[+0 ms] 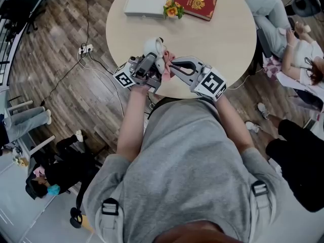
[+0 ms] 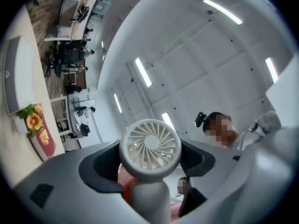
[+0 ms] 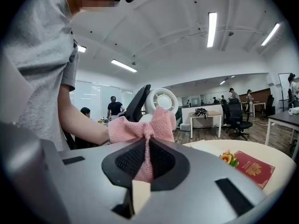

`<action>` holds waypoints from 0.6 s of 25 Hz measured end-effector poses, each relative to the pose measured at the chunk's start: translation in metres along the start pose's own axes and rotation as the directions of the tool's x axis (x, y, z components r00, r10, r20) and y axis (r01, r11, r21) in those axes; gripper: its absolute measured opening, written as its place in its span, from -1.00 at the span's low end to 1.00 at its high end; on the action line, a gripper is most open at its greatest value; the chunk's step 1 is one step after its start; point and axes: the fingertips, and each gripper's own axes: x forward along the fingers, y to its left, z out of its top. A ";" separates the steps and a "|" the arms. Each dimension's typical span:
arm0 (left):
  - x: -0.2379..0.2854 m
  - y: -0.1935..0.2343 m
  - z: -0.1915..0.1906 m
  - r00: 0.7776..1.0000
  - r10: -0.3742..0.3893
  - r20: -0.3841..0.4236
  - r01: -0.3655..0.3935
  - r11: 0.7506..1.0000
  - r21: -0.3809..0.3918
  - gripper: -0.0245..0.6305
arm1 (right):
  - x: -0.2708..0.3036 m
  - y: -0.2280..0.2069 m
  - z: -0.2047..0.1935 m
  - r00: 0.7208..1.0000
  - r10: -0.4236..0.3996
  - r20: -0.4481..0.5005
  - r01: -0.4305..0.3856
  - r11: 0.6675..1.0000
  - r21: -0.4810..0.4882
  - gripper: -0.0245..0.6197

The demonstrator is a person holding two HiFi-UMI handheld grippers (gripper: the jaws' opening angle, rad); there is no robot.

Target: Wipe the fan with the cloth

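Clamps fan (image 2: 150, 146) by the stem in left gripper (image 1: 151, 62) fingers, above table (image 1: 228, 44) edge. Pinches cloth (image 3: 145, 127) tight in right gripper (image 1: 174, 67) fingers, seemingly touching fan's right side. Looks mid-wipe, unfinished. Shows no readable print on fan; red book (image 1: 193, 3) beyond fan too small.

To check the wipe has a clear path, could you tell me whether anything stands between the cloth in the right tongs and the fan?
Nothing visible does. The pink cloth, pinched in the right tongs, bunches right up at the white fan held in the left tongs; no other object lies between them.
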 end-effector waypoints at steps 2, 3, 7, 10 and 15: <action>-0.001 0.005 0.005 0.998 0.055 0.003 -0.055 0.998 0.040 0.22 | 0.002 0.004 0.000 1.000 0.008 -0.011 -0.008 1.000 -0.011 -0.84; -0.001 0.007 0.007 0.997 0.076 0.005 -0.076 0.995 0.057 0.22 | 0.002 0.005 0.001 1.000 0.011 -0.014 -0.011 1.000 -0.013 -0.84; -0.001 0.019 0.010 0.981 0.194 -0.004 -0.191 0.973 0.133 0.22 | 0.005 0.009 0.008 1.000 0.015 0.003 -0.015 1.000 0.018 -0.84; -0.002 0.030 0.005 0.959 0.283 -0.028 -0.274 0.945 0.180 0.22 | 0.009 0.014 0.014 1.000 0.029 0.013 -0.029 1.000 0.003 -0.84; -0.003 0.043 -0.005 0.934 0.355 -0.042 -0.340 0.919 0.200 0.22 | 0.019 0.009 0.021 0.999 -0.005 0.032 0.007 0.998 -0.063 -0.84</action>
